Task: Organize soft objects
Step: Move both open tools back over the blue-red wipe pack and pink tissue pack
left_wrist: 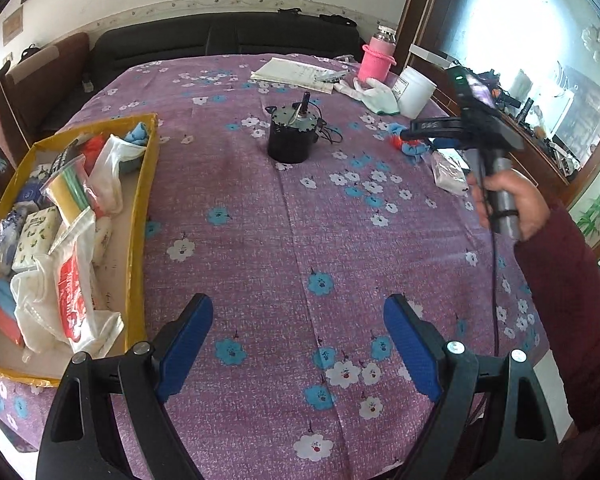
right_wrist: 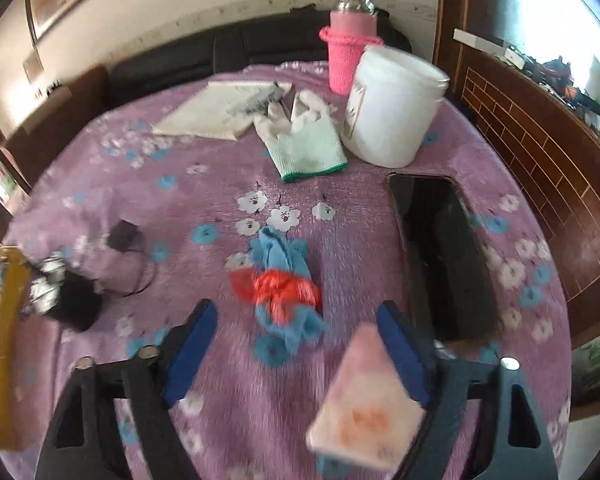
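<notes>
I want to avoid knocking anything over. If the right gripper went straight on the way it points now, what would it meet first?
Probably the blue cloth bundle tied with red, lying on the tablecloth just ahead of the open right gripper. A pink tissue pack sits beside its right finger. Blur makes depth uncertain.

1. Cloth [left_wrist: 284, 216]: purple, with white and blue flowers.
2. Box [left_wrist: 140, 216]: yellow.
3. Bundle [right_wrist: 284, 280]: blue, tied in red.
4. Glove [right_wrist: 308, 148]: white, green hem.
5. Cup sleeve [right_wrist: 346, 56]: pink.
</notes>
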